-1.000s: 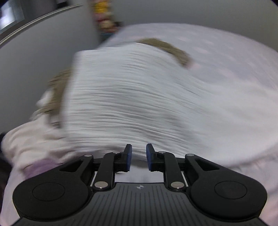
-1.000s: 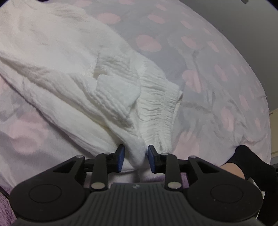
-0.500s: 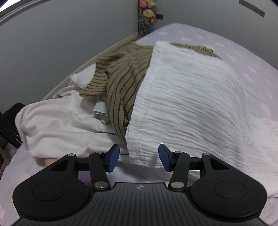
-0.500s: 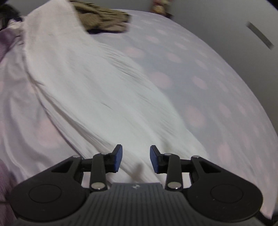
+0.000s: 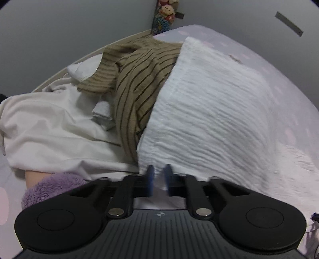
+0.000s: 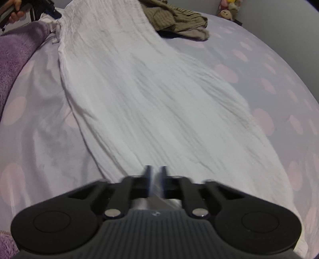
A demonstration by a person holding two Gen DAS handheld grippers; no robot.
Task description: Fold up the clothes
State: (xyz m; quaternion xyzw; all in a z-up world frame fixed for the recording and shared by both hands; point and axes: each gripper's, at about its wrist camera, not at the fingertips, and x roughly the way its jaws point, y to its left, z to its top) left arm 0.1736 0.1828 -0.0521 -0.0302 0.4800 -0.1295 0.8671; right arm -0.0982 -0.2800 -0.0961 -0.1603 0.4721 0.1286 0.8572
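A white crinkled garment [image 6: 149, 89] lies stretched out long on the dotted bedsheet [image 6: 259, 79]. My right gripper [image 6: 156, 179] is at its near end; the blurred jaws are closing, a narrow gap apart, with white cloth between the pads. In the left wrist view the same white garment [image 5: 209, 119] bulges ahead. My left gripper [image 5: 159, 179] is at its near hem, jaws closing with the hem between them. The left gripper also shows in the right wrist view, as a dark tool [image 6: 39, 8] at the garment's far end.
A brown striped garment [image 5: 139, 79] and a cream garment [image 5: 49, 129] lie heaped left of the white one, against the grey wall. A purple fluffy sleeve [image 5: 49, 189] is at the lower left. Plush toys [image 5: 165, 16] sit in the far corner.
The right gripper left the bunched cuff and slid along the garment, which now lies stretched out. Both pairs of jaws stood wider half a second ago and have closed on white cloth.
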